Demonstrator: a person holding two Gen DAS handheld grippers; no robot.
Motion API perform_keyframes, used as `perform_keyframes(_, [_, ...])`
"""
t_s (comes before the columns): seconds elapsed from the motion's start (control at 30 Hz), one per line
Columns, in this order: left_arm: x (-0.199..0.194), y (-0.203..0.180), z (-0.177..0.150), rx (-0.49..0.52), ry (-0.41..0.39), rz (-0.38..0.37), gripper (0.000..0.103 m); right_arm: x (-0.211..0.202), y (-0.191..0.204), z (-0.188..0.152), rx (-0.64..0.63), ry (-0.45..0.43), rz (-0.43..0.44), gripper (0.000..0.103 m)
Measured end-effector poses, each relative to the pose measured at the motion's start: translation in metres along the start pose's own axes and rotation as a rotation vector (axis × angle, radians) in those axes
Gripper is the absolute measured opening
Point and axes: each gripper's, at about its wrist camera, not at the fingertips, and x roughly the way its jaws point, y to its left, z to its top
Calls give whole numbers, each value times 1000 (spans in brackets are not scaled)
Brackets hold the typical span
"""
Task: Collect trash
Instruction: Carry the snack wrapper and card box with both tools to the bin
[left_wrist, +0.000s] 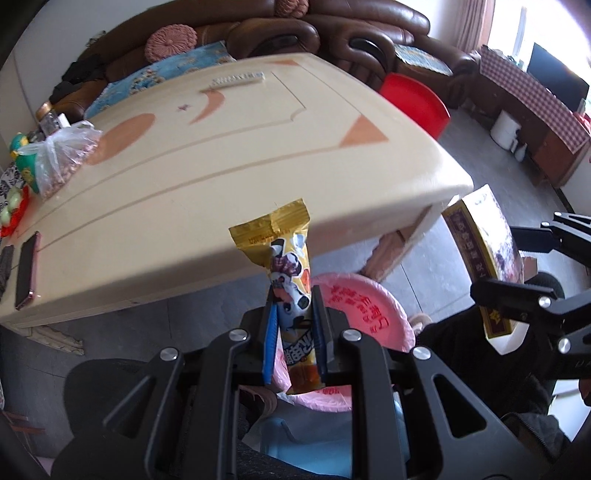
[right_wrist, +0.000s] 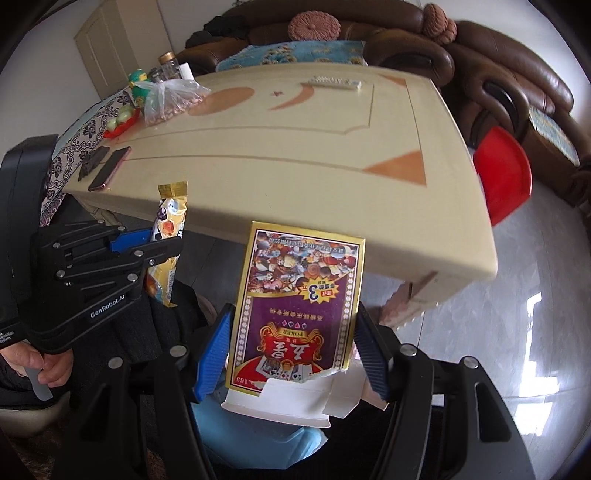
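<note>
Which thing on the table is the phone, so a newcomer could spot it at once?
Start at the big cream table with orange shapes and go to its near left edge. There, a slim dark phone with a pink rim lies flat beside a smaller matte black object. The phone is the longer, glossy one, nearer the table's middle.

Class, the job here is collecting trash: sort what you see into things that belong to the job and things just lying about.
Job:
- snack wrapper, in left tongs
- playing-card box, in right tongs
- pink bin bag

Lying about:
- phone
- plastic bag
- red stool
</note>
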Motion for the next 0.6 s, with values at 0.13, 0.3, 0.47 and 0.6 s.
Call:
perform_keyframes(0.13, [19, -4, -7, 10, 41, -23, 18, 20, -6, -7, 20, 34, 11, 61])
perform_keyframes(0.3, [39, -8, -15, 27, 74, -57, 18, 49, -14, -10, 49, 80, 35, 61])
perform_keyframes(0.47, [68, -11, -25, 31, 136, -87, 18, 86, -21, -17, 78, 148, 62, 62])
perform_keyframes(0.6, [95, -13, -34, 28, 197, -97, 18, 118, -26, -23, 108, 201, 83, 62])
